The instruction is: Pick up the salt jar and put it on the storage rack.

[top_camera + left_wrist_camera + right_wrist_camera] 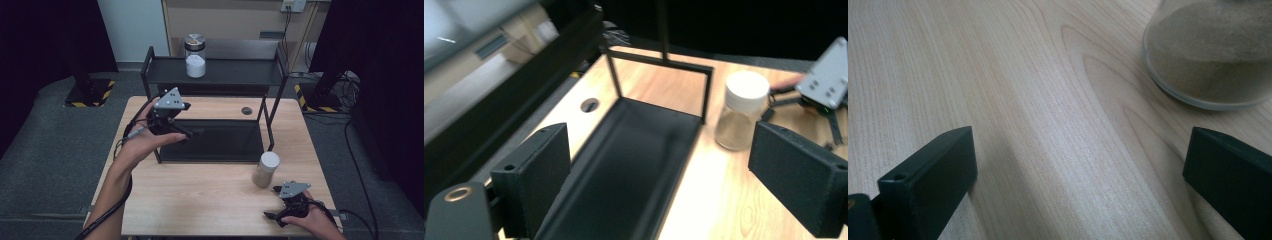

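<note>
A: Where does the jar with the brown powder (265,169) stand?

B: On the surface (200,200), toward its right edge, just off the front right corner of the black rack's lower tray (220,140). It is upright with its white lid on top, so its long axis runs straight up and the lid points at the ceiling. In the left tool's view the same jar (739,112) sits beside the rack's corner post.

A: Is anything holding it?

B: No. The right tool (275,202) rests low near the front right corner of the surface, just in front of the jar, with its jaws apart and bare wood between them; in its own view the jar's base (1213,60) is ahead and to one side, not between the pads.

A: And the left tool?

B: The left tool (192,134) hangs over the left end of the lower tray, jaws apart and empty.

A: So how far along is the work?

B: I judge about halfway. A jar of white powder (195,56) already stands upright on the rack's top shelf (240,72). The brown jar is not yet gripped or lifted, so shelving it remains.
</note>
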The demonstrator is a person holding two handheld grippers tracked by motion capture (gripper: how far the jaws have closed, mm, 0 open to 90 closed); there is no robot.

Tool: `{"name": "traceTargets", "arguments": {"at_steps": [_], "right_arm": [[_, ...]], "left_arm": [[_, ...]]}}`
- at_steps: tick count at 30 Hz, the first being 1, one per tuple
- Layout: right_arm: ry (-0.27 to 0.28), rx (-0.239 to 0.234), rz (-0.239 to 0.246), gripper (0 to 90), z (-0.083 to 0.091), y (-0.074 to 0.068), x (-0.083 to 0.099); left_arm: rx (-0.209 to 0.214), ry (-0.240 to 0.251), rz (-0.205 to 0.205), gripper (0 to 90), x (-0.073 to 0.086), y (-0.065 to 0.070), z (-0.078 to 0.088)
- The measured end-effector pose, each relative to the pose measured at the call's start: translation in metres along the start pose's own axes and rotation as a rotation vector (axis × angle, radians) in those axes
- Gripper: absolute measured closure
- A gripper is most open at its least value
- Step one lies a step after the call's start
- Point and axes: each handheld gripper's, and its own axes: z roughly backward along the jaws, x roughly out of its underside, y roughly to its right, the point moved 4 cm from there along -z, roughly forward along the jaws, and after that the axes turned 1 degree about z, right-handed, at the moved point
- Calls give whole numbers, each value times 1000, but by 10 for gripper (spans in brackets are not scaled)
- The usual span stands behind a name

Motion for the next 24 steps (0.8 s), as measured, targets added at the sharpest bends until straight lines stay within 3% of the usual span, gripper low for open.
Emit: {"name": "traceTargets", "arguments": {"at_steps": [9,17,24], "right_arm": [[0,-1,-1,18,0,0,0],[0,0,0,18,0,0,0],[0,0,-1,18,0,0,0]], "left_arm": [[106,-6,-73,88,29,11,-24],[167,16,-81,84,54,20,-40],[201,8,-58,82,74,26,-52]]}}
